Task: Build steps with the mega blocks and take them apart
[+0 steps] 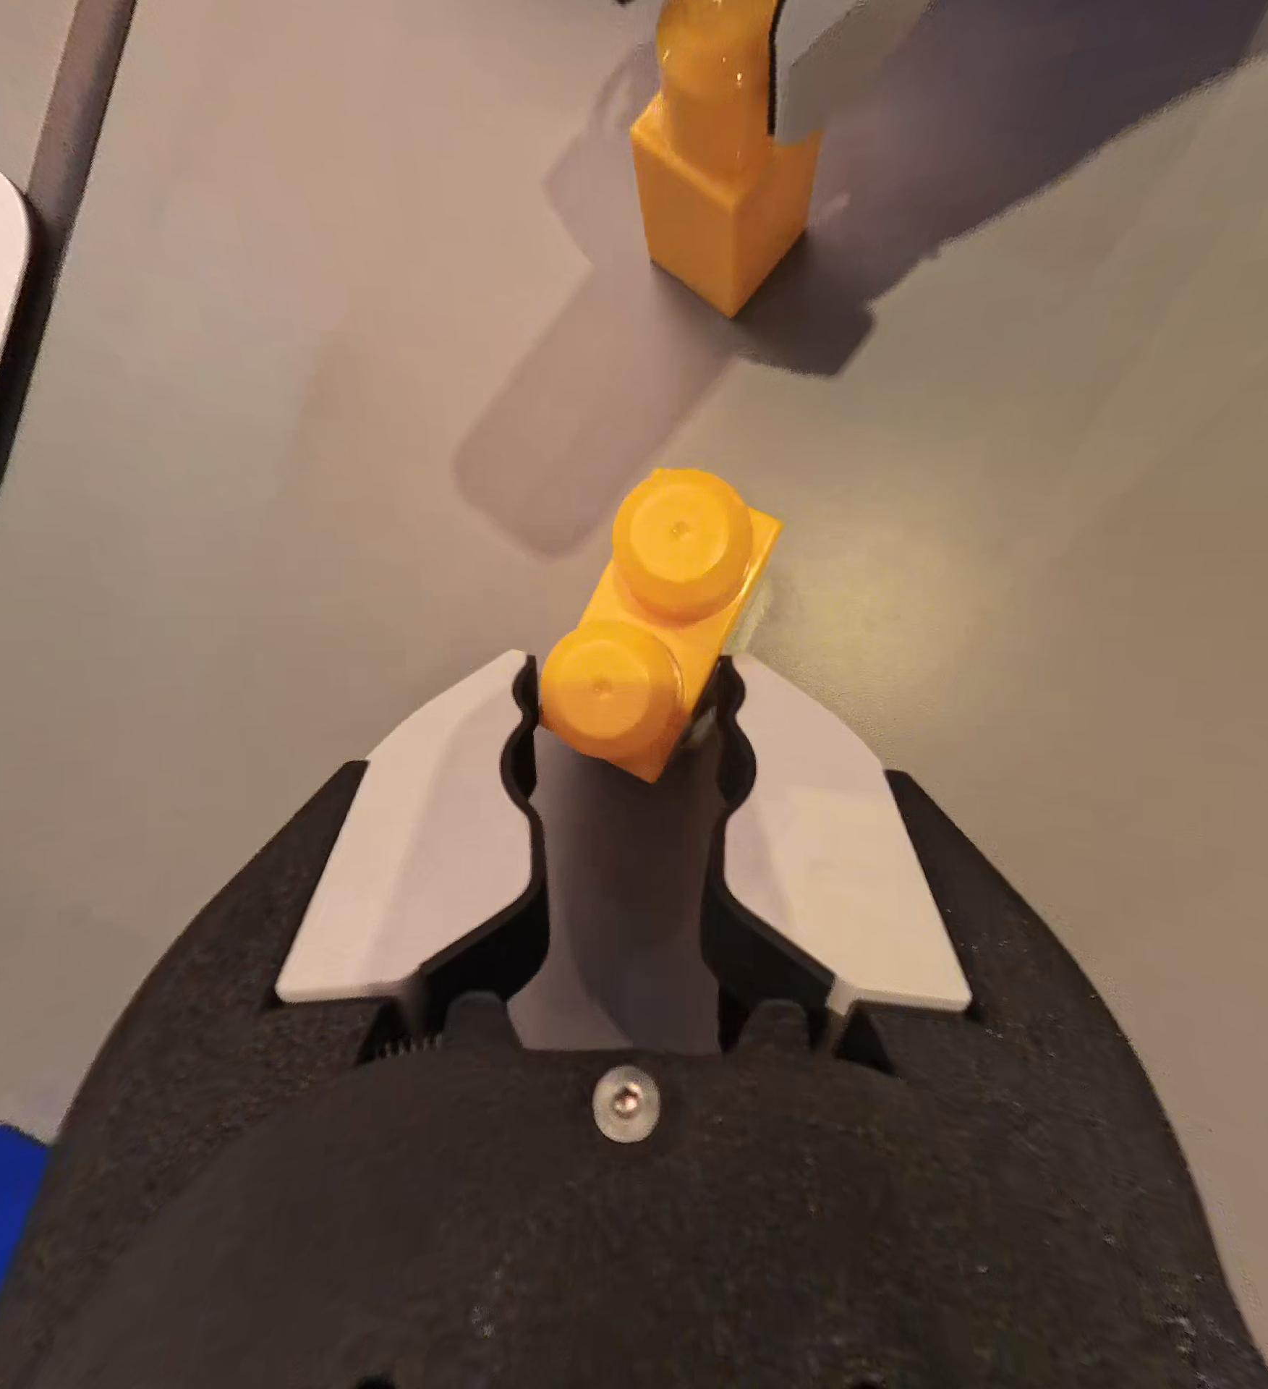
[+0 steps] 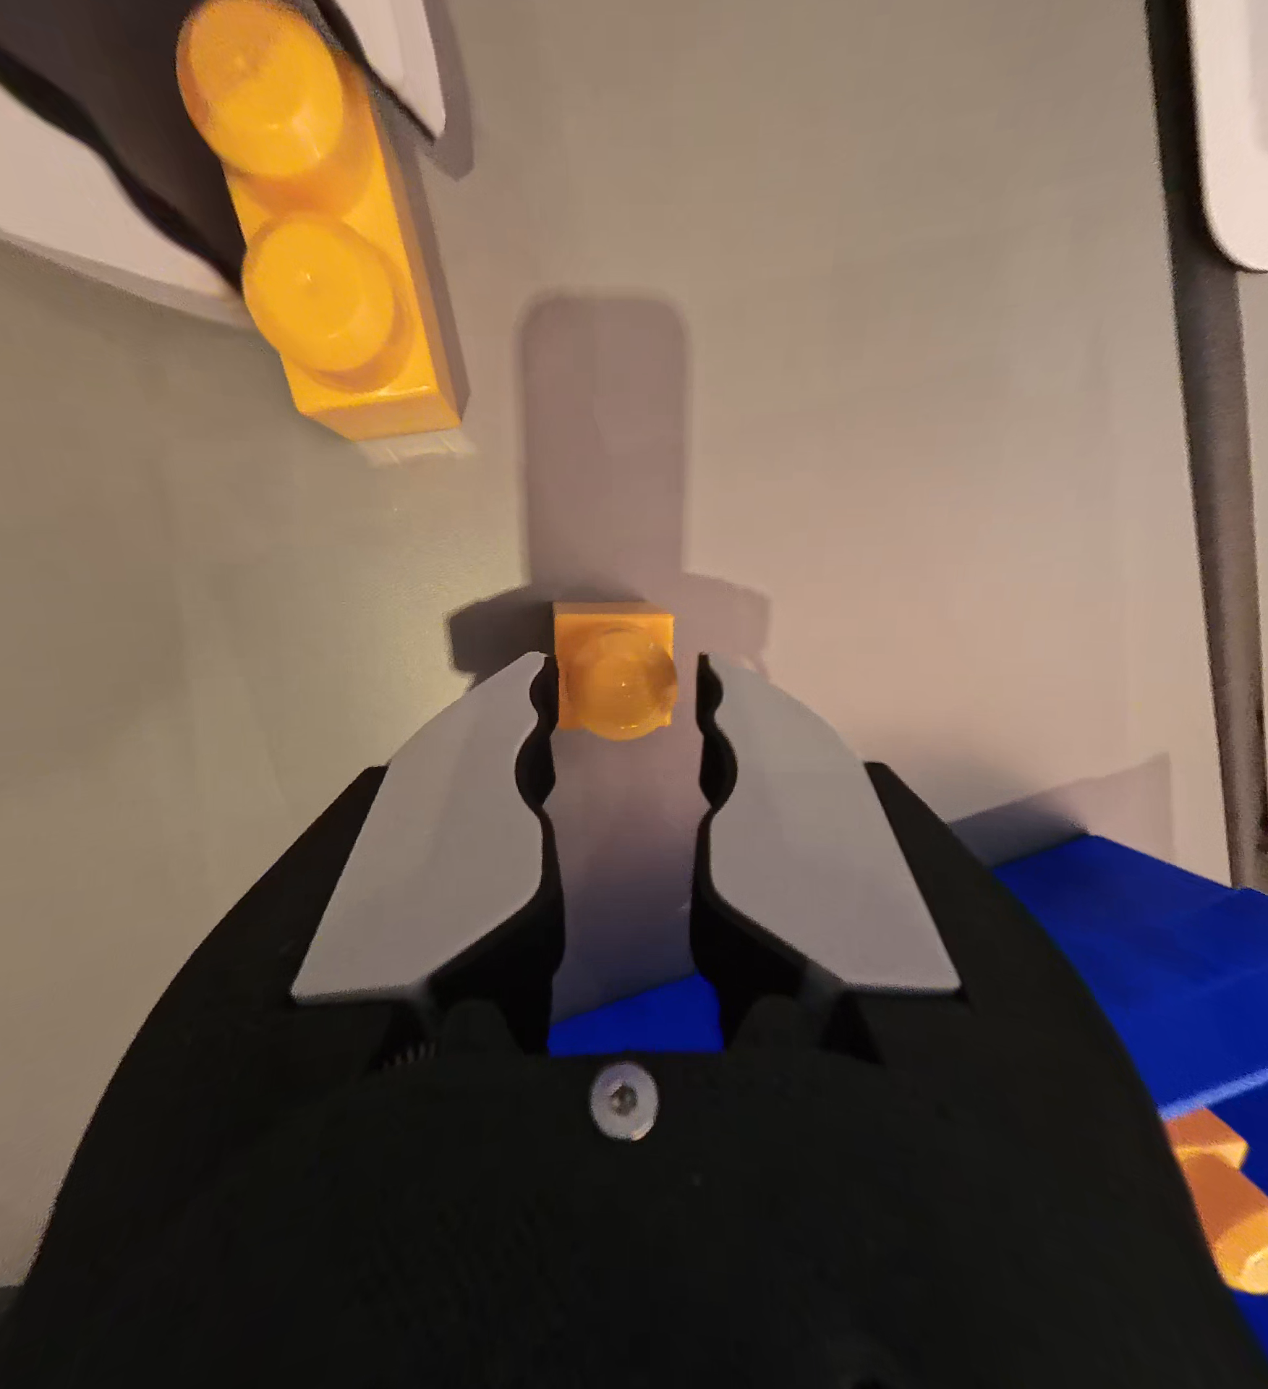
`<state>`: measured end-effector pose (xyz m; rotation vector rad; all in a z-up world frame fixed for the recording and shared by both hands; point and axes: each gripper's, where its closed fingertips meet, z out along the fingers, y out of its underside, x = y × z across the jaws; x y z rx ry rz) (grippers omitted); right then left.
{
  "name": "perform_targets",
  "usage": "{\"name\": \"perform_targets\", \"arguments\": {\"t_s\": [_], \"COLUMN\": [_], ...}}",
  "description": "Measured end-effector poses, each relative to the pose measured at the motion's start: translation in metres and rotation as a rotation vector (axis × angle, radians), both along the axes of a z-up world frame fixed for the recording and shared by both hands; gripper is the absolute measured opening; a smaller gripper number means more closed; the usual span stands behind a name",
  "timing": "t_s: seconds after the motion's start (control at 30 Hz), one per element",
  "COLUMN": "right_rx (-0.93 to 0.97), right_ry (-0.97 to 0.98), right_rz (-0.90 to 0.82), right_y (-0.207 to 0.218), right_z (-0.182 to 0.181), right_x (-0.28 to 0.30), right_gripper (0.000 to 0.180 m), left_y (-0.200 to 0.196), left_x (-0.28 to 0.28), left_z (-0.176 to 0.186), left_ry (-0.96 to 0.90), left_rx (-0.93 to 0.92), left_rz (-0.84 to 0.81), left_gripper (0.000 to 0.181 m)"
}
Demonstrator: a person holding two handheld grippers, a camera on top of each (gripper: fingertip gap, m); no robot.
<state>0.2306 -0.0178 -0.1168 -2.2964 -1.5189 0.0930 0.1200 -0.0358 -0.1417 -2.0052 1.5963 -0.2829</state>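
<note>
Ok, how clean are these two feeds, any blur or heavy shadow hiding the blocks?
Left wrist view: the two-stud block in the left tongs is sharp; the far single-stud block is smeared on top and casts a long shadow. Right wrist view: softer overall, the single-stud block's stud glares, the two-stud block is blurred.

The light is warm and rather dim, and it comes from above. On the grey table [image 1: 240, 451] the shadows are soft but dark, long behind the single-stud block [image 1: 721, 210]. A yellow glow reflects on the table beside the two-stud block [image 1: 661, 624]. Both pictures are a little blurred, most at the edges, where the wide lens also bends straight lines. The blue bin [image 2: 1157, 962] and the nearest block [image 2: 1239, 1218] are out of focus.
</note>
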Motion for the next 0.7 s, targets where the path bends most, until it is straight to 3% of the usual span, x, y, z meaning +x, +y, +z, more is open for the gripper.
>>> {"name": "perform_targets", "arguments": {"t_s": [0.13,0.3,0.47,0.6,0.63,0.7], "right_rx": [0.052,0.118,0.079,0.029,0.008,0.022], "right_ry": [0.107,0.349,0.497,0.628,0.649,0.670], "right_rz": [0.074,0.351,0.362,0.352,0.382,0.427], "right_y": [-0.004,-0.037,-0.047,-0.049,-0.055,-0.060], "right_z": [0.023,0.057,0.070,0.084,0.088,0.096], "right_x": [-0.014,-0.065,-0.089,-0.094,-0.094,-0.093], "right_gripper": [0.045,0.056,0.060,0.059,0.046,0.039], "left_y": [-0.004,-0.011,-0.025,-0.044,-0.047,-0.052], "left_x": [-0.003,0.000,0.000,0.007,0.007,0.009], "left_z": [0.006,0.054,0.095,0.127,0.133,0.147], "left_ry": [0.021,-0.117,-0.221,-0.363,-0.375,-0.434], "left_rx": [-0.034,-0.026,0.009,-0.030,-0.015,0.024], "left_rz": [0.007,0.016,-0.030,-0.097,-0.115,-0.140], "left_gripper": [0.043,0.039,0.039,0.037,0.036,0.035]}}
